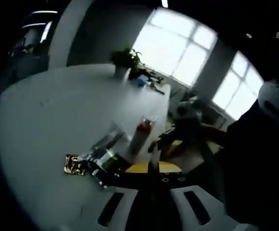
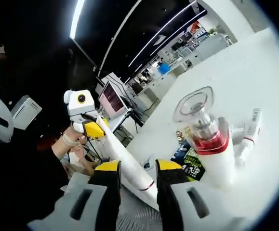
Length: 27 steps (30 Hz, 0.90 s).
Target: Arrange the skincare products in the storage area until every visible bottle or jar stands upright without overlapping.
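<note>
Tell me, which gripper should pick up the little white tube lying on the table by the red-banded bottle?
Probably the right. The right gripper is open, and the little tube lies close ahead, just past the bottle. The left gripper sits farther back, at a long white tube's end.

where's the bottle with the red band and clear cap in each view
Left gripper view: the bottle stands on the white table, just right of centre, beyond the gripper.
Right gripper view: it stands close up at right of centre, right of the gripper.
Shared landmark: the dark green-labelled packet lying on the table beside the bottle's base.
</note>
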Each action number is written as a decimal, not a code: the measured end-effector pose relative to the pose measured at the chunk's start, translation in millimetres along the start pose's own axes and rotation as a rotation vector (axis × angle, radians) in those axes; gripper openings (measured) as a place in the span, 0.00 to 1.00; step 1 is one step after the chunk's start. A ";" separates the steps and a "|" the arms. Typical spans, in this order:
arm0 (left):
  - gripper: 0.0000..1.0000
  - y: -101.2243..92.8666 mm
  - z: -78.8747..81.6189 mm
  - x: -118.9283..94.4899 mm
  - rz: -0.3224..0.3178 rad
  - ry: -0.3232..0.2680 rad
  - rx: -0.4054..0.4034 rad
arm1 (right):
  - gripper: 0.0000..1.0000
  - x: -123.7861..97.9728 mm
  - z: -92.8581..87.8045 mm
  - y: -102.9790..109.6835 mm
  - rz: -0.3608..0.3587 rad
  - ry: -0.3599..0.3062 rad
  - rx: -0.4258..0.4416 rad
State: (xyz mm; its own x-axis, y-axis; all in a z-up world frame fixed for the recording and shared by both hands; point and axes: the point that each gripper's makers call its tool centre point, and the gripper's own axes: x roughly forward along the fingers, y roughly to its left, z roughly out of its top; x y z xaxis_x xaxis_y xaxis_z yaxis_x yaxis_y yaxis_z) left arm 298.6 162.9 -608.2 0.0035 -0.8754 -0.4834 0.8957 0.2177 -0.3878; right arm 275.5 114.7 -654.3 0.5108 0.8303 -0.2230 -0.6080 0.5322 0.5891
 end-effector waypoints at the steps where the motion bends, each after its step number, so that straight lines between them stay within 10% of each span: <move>1: 0.00 -1.6 -0.1 2.1 -0.008 0.015 -0.007 | 0.28 1.2 -0.6 2.0 0.006 0.012 -0.010; 10: 0.00 1.3 -11.7 16.0 0.040 0.156 0.131 | 0.30 16.1 -21.8 8.1 -0.036 0.193 -0.236; 27: 0.00 -13.0 -11.5 31.8 0.023 0.219 0.268 | 0.22 25.7 -4.2 18.8 -0.008 0.272 -0.464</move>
State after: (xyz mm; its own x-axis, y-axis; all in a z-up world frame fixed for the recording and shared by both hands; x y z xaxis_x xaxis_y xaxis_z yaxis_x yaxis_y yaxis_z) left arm 281.9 137.2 -627.5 -0.0443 -0.7516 -0.6581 0.9816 0.0897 -0.1685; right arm 274.7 146.8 -652.3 0.3777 0.8062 -0.4555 -0.8409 0.5045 0.1956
